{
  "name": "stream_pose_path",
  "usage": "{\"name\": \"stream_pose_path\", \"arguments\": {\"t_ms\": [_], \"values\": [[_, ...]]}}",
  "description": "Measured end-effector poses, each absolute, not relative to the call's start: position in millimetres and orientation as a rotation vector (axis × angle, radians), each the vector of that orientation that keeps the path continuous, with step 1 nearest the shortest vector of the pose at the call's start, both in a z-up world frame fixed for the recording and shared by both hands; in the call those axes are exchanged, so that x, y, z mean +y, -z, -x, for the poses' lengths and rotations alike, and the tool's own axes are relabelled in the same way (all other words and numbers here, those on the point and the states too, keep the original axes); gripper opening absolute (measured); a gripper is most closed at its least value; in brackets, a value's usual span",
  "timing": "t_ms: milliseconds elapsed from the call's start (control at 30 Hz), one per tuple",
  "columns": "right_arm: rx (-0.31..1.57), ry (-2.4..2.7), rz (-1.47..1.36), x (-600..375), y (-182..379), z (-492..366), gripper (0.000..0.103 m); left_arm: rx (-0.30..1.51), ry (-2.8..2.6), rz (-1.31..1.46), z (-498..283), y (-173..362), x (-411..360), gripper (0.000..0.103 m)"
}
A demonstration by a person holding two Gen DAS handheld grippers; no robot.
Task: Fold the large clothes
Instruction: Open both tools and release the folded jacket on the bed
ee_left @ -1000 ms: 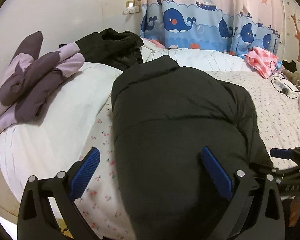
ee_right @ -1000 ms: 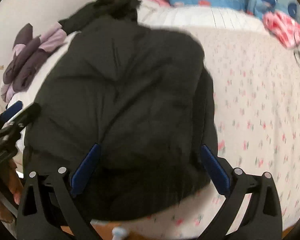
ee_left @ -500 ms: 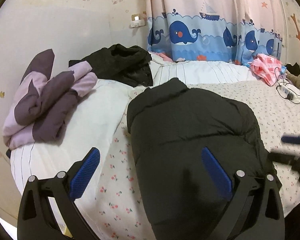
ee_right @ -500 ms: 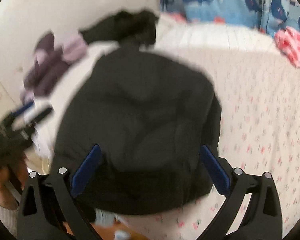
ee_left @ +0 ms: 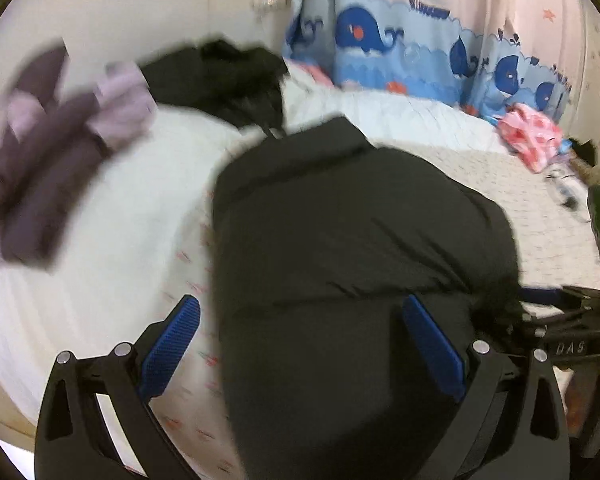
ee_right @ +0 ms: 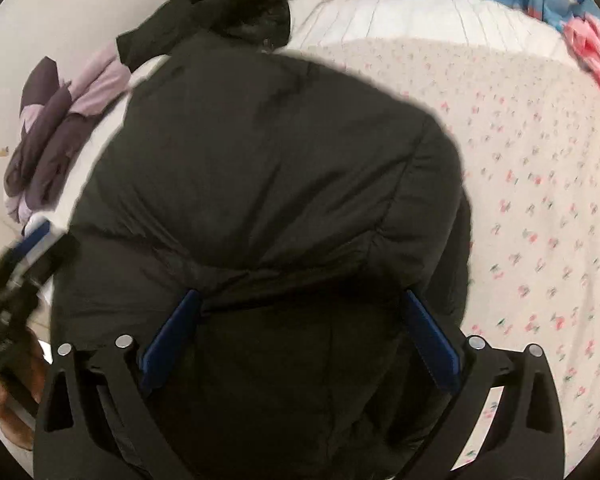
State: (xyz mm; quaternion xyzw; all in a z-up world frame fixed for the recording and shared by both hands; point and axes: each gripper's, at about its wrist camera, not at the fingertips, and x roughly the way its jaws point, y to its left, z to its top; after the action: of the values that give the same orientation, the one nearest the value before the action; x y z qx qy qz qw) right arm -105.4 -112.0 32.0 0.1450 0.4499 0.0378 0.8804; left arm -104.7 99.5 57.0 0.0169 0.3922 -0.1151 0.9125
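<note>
A black puffer jacket (ee_left: pixel 348 248) lies folded on the floral bedsheet (ee_left: pixel 540 216), collar toward the far side. The left gripper (ee_left: pixel 300 344) hovers open over its near left edge, one blue pad over the sheet, the other over the jacket. In the right wrist view the same jacket (ee_right: pixel 268 168) fills the middle, and the right gripper (ee_right: pixel 300 336) stands open just above its near end. Nothing is between either pair of fingers. The right gripper (ee_left: pixel 560 320) shows at the far right of the left wrist view; the left gripper (ee_right: pixel 24 256) shows blurred at the left of the right wrist view.
A folded purple and lilac garment (ee_left: pixel 48 168) and a black crumpled garment (ee_left: pixel 220 76) lie at the back left on a white quilt (ee_left: pixel 112 208). A pink checked cloth (ee_left: pixel 532 140) and cables sit at the right. A whale curtain (ee_left: pixel 420 56) hangs behind.
Both grippers have come back in closer and lower over the jacket's near end after pulling away half a second ago. The jacket has not shifted. Both grippers stay open.
</note>
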Motion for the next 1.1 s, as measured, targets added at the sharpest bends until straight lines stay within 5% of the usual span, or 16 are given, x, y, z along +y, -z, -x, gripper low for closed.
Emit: {"name": "stream_pose_path", "arguments": {"t_ms": [133, 333, 600, 1100], "values": [[0.787, 0.087, -0.251, -114, -64, 121, 0.096, 0.865, 0.221, 0.008, 109, -66, 97, 0.097], [1.033, 0.085, -0.305, -115, -49, 113, 0.096, 0.886, 0.207, 0.063, 118, -63, 98, 0.097], [0.878, 0.068, -0.255, -112, -72, 146, 0.096, 0.847, 0.193, 0.043, 128, -67, 100, 0.097], [0.865, 0.098, -0.2, -86, -63, 127, 0.096, 0.81, 0.09, -0.038, 124, -74, 96, 0.097]]}}
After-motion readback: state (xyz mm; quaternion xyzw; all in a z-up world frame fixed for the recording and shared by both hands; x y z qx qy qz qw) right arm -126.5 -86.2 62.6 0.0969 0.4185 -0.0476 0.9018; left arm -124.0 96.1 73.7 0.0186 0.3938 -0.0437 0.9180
